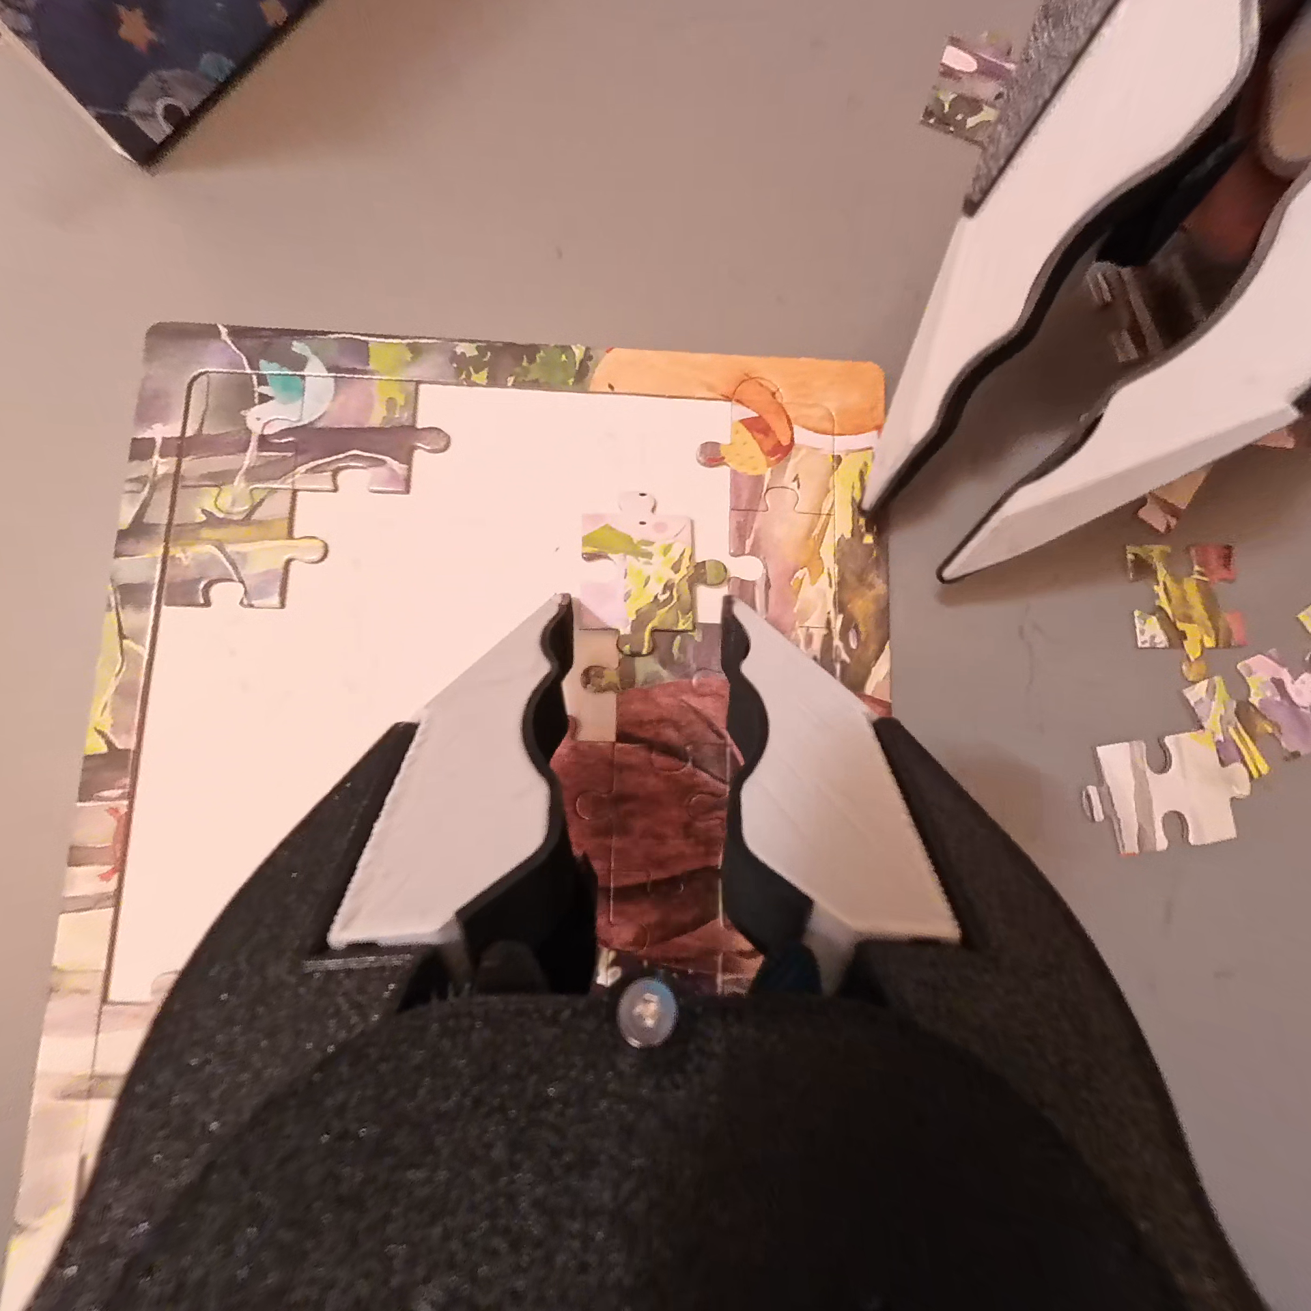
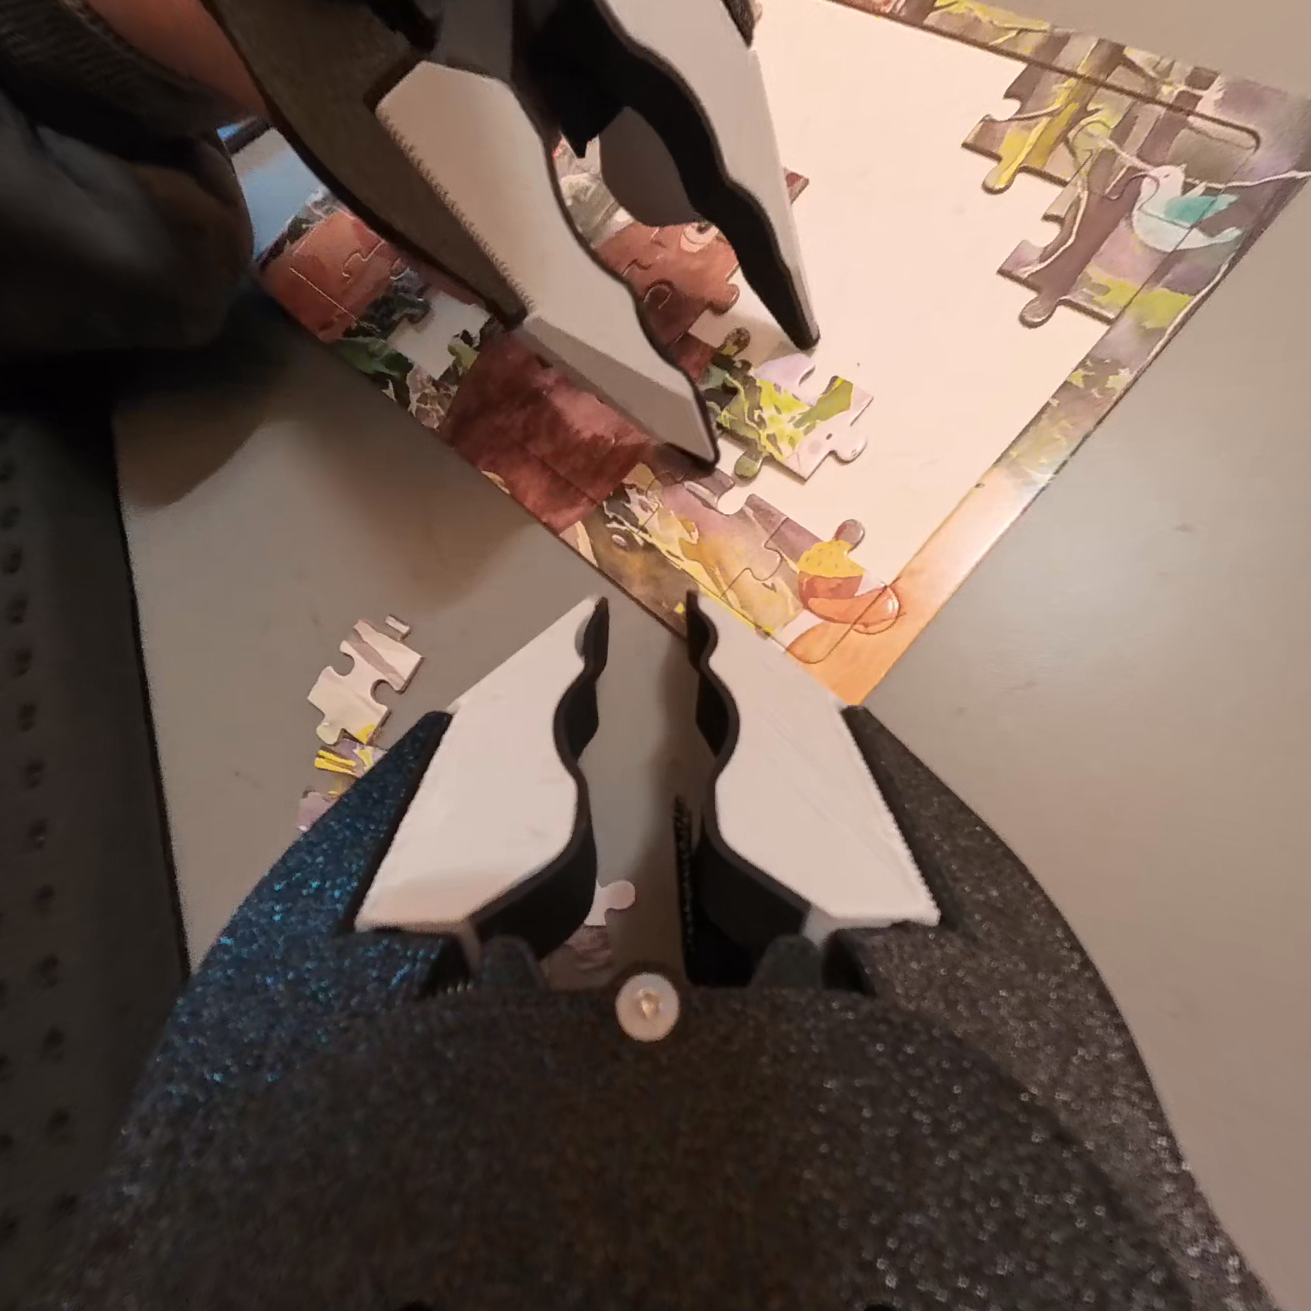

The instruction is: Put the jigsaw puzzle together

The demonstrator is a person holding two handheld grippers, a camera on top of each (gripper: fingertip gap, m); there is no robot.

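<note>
The puzzle tray (image 1: 426, 674) lies flat with a white bare middle. Joined pieces line its left, top right and near right edges. A green and white piece (image 1: 638, 567) lies on the tray, just beyond the brown joined pieces (image 1: 638, 816). My left gripper (image 1: 647, 603) is open, its tips down at the tray on either side of that piece's near end. In the right wrist view the tray (image 2: 922, 213), the piece (image 2: 816, 418) and the left gripper (image 2: 759, 397) show the same. My right gripper (image 2: 645, 610) is open and empty over the table by the tray's corner; it also shows in the left wrist view (image 1: 908, 543).
Loose pieces (image 1: 1170, 794) lie on the grey table right of the tray, another (image 1: 972, 85) lies at the far right, and some (image 2: 365, 674) lie left of my right gripper. A dark blue box (image 1: 142, 64) stands at the far left corner.
</note>
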